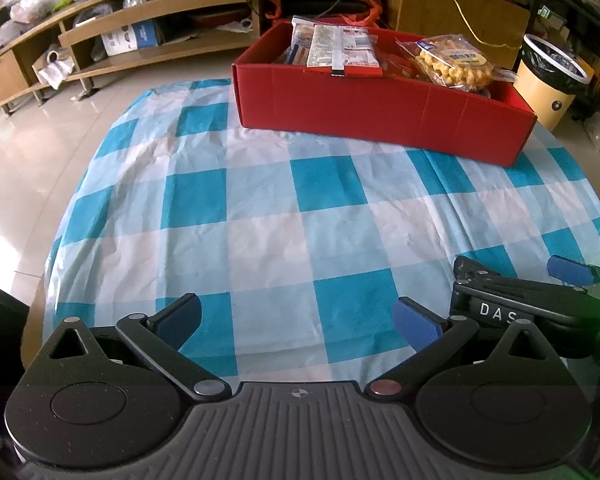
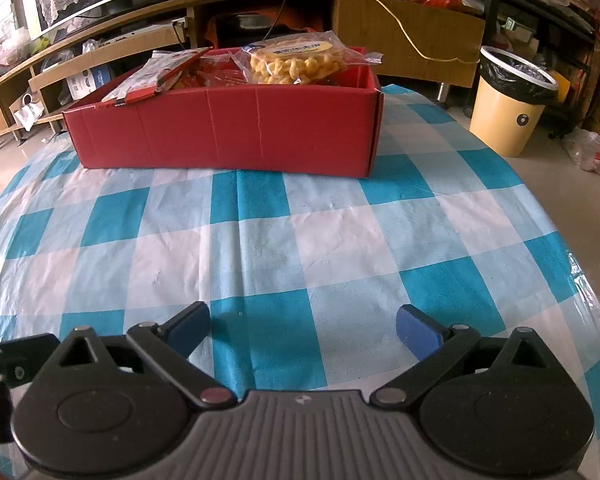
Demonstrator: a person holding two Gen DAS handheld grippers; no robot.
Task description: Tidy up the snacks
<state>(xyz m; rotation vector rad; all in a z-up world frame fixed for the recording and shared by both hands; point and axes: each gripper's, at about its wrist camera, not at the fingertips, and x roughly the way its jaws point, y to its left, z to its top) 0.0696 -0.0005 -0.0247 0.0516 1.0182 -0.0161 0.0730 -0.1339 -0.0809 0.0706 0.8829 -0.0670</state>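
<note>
Red box (image 2: 228, 136) — snacks (image 2: 296, 64) heaped inside

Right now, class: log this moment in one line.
left tongs: open, empty | right tongs: open, empty | snacks: in red box

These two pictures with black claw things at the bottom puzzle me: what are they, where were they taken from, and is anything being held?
No robot here: a person holds a hand tool in each hand, each with a camera looking along its two blue-tipped fingers. One picture comes from the left claw, the other from the right claw. Both stand open and hold nothing. Below them is a blue-and-white checked tablecloth. At its far side sits a red cardboard box with snacks inside: a clear bag of yellow puffed snacks and a flat red-and-white packet.
</note>
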